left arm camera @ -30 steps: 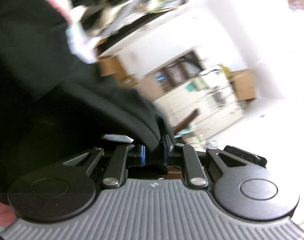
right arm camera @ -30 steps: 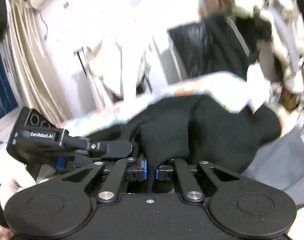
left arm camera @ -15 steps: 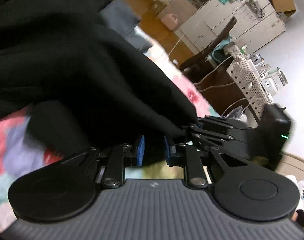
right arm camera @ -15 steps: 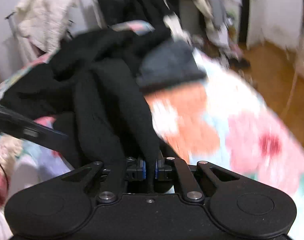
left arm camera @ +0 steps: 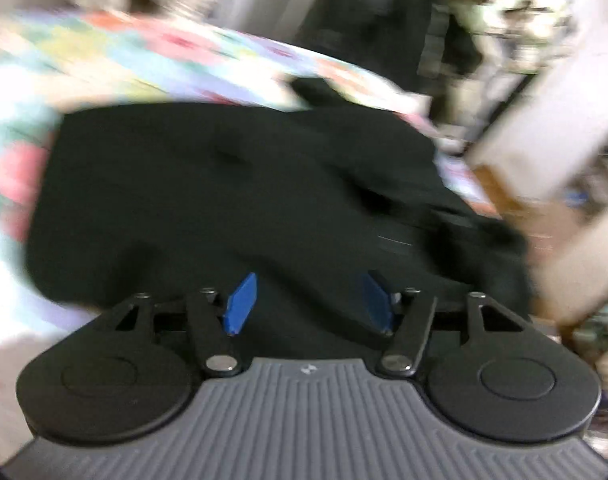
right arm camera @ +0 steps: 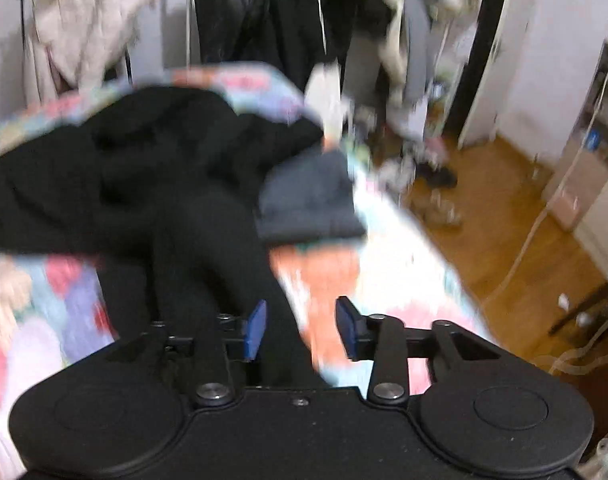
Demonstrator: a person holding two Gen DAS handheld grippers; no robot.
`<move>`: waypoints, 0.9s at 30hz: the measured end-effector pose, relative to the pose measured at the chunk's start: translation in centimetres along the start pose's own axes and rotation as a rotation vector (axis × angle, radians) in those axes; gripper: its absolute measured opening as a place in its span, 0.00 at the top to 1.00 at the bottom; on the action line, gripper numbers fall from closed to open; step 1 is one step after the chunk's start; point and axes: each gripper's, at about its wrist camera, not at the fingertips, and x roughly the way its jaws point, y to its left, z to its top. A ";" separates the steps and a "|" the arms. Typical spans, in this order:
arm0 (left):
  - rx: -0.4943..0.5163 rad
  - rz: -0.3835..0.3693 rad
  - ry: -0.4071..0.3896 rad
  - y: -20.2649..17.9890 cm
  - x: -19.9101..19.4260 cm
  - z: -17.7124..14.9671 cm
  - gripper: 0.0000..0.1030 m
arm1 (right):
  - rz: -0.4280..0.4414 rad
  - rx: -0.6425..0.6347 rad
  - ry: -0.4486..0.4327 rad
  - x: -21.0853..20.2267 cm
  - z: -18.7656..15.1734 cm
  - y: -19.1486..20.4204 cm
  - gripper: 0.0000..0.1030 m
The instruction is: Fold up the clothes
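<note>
Right wrist view gives me the widest read: a bed covered in a pastel floral-print quilt (right arm camera: 387,240) fills the scene, with wooden floor to its right and hanging clothes behind. Across that quilt lies a large, limp black fabric garment (right arm camera: 144,184), rumpled in thick folds, one long strip of it running down toward my right gripper (right arm camera: 300,326). Beside it, touching its edge, sits a smaller dark grey cloth bundle (right arm camera: 307,200) that looks squared off, though blur keeps me from saying how neatly. From the left wrist camera the same black garment (left arm camera: 232,200) spreads as a broad, fairly flat slab just ahead of my left gripper (left arm camera: 307,306). Both pairs of blue-padded jaws stand apart with nothing pinched between them; black cloth lies under and between the left pair, and along the left finger (right arm camera: 256,330) of the right pair. I judge I am between grips on this garment, either about to take hold for a fold or having just laid one down. Any next grip needs a clear hem or corner, and the blur hides those for now.
</note>
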 end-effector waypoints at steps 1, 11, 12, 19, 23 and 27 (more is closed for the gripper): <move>-0.014 0.044 0.000 1.7 0.4 0.3 0.40 | 0.008 -0.006 -0.034 -0.7 0.9 0.6 0.49; -0.187 -0.122 0.081 9.0 5.6 -1.5 0.36 | 0.520 -0.245 -0.125 4.8 9.7 15.6 0.44; -0.181 -0.168 0.103 8.4 6.1 -2.4 0.42 | 0.572 -0.280 -0.120 5.8 10.4 17.5 0.44; -0.123 -0.386 0.218 2.6 3.8 -9.2 0.94 | 0.741 -0.510 -0.109 10.9 11.2 25.5 0.43; -0.023 -0.448 0.196 0.2 2.0 -10.6 0.94 | 0.720 -0.616 -0.130 12.4 10.3 26.8 0.40; 0.029 -0.520 0.089 -0.1 -0.5 -10.1 0.94 | 0.697 -0.722 -0.150 14.0 9.4 28.1 0.40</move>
